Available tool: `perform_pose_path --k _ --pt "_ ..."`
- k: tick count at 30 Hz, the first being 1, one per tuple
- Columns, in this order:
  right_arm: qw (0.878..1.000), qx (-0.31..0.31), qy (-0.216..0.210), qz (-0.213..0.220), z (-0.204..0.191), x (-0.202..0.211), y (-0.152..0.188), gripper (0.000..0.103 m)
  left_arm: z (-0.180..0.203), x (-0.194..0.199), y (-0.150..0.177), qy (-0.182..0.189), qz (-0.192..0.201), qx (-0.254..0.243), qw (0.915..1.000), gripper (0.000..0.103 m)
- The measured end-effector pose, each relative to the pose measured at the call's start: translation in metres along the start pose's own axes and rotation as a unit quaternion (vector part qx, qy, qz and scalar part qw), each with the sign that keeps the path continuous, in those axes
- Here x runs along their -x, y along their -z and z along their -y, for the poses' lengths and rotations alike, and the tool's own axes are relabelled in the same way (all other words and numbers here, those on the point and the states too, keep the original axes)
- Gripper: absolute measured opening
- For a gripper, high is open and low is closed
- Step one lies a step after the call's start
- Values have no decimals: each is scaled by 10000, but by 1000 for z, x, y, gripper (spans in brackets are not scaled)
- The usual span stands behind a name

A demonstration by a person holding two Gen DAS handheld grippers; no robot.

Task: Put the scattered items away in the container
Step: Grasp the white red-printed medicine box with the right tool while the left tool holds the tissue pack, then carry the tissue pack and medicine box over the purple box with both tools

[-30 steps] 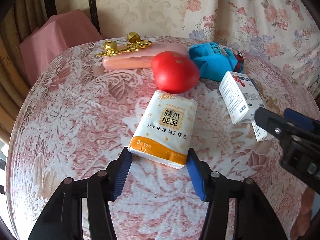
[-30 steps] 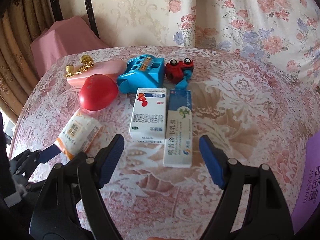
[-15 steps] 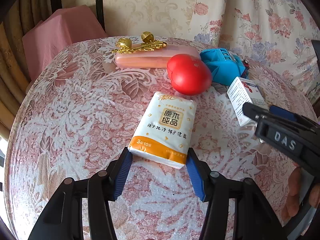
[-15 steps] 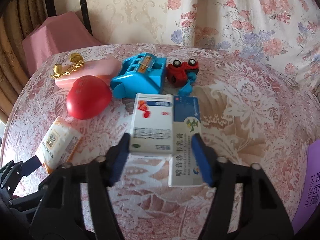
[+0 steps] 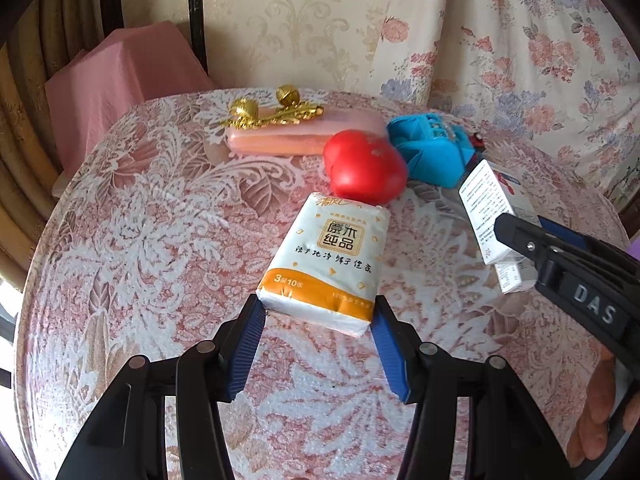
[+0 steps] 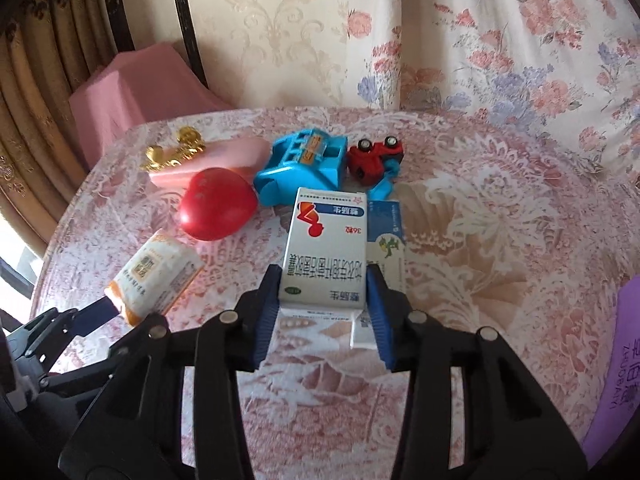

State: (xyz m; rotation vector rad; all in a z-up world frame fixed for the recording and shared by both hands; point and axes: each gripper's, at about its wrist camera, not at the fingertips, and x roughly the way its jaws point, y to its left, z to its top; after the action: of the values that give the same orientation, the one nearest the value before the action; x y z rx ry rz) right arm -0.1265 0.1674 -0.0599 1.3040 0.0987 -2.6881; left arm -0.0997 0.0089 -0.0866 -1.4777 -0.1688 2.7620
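The left gripper (image 5: pixel 318 316) has its jaws pinched on the near end of the tissue pack (image 5: pixel 330 258), which sits tilted on the lace-covered surface (image 5: pixel 152 248). The right gripper (image 6: pixel 324 300) clamps the white medicine box (image 6: pixel 326 240), raised off a second box (image 6: pixel 386 236) just beside it. Beyond lie a red heart (image 6: pixel 216 208), blue toy (image 6: pixel 302 162), red car (image 6: pixel 374 156) and pink case (image 5: pixel 296 134).

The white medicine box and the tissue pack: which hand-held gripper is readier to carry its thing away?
The right hand-held gripper, probably. Its blue pads are shut on the white medicine box, which looks lifted off the tablecloth. The left hand-held gripper grips the tissue pack only at its near end.
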Motion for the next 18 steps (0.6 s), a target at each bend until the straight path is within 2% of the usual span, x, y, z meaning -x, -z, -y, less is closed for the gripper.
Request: perform_pose_path --k 8,18 --pt "9998 -126 -46 159 9 33 8 45 6 26 3 59 184 -21 9998 54" --pt "9990 -221 66 376 24 72 21 45 32 57 11 73 437 -211 9988 54"
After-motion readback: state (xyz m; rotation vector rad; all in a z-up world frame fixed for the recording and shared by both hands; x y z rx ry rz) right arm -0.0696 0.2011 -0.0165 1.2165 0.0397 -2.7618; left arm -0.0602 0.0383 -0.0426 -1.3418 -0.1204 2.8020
